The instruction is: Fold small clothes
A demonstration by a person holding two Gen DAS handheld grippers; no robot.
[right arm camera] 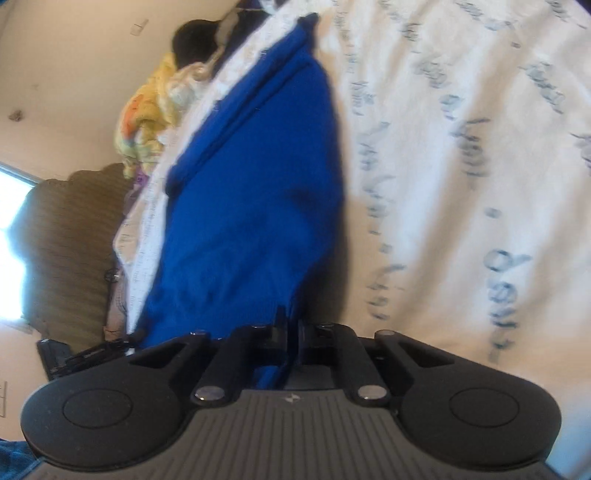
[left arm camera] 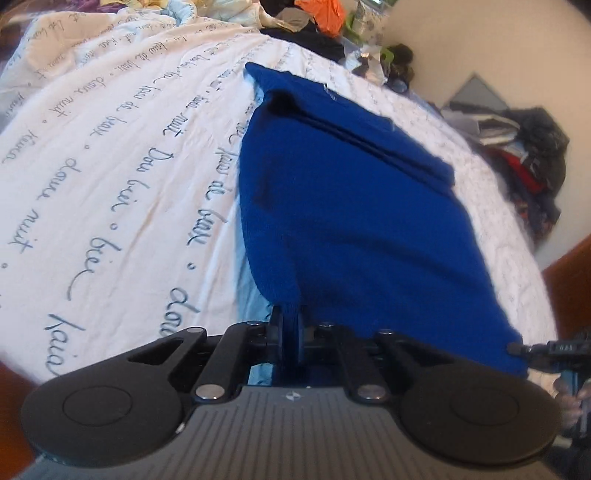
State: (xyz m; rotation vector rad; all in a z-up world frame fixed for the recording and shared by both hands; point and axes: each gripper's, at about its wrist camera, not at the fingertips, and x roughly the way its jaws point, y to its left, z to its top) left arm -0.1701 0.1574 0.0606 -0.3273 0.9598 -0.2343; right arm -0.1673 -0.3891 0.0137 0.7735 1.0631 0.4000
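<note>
Both jaws are pinched tight on the near edge of the blue sweater (left arm camera: 347, 221), the left gripper (left arm camera: 290, 325) at one corner and the right gripper (right arm camera: 291, 328) at the other. It lies spread out on a white bed sheet (left arm camera: 110, 166) with curly blue writing. Piles of other clothes (left arm camera: 317, 18) sit at the far end of the bed

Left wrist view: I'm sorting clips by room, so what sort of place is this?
Most likely a bedroom at home. A blue garment lies on a white bedspread printed with cursive writing, heaps of clothes sit around its edges, and a plain wall stands behind.
</note>
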